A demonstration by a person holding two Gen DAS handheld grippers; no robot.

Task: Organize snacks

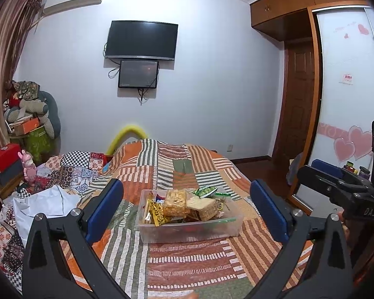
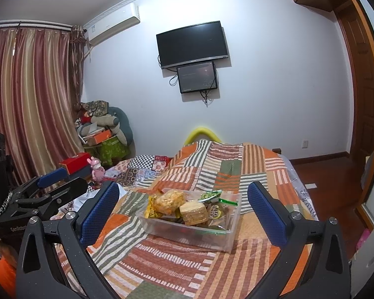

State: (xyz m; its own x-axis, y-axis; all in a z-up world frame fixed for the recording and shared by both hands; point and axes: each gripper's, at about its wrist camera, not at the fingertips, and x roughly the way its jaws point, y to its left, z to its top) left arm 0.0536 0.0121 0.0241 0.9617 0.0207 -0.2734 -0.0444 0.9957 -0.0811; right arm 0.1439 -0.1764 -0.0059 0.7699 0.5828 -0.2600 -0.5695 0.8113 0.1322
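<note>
A clear plastic box (image 1: pixel 233 226) full of snack packets sits on the patchwork bedspread (image 1: pixel 187 269); it also shows in the right wrist view (image 2: pixel 230 234). Inside are an orange cracker pack (image 1: pixel 175 202), a pale wafer pack (image 1: pixel 204 207), yellow packets (image 1: pixel 153 211) and a green packet (image 1: pixel 205 190). My left gripper (image 1: pixel 185 209) is open and empty, held just short of the box. My right gripper (image 2: pixel 182 210) is open and empty, also short of the box; it shows at the right edge of the left view (image 1: pixel 336 184).
A crumpled white sheet (image 1: pixel 45 201) and checked quilt (image 1: pixel 74 167) lie left of the box. A pink toy rabbit (image 2: pixel 97 170) and red box (image 2: pixel 74 163) stand by the curtain. A wardrobe (image 1: pixel 346 87) and wooden floor are to the right.
</note>
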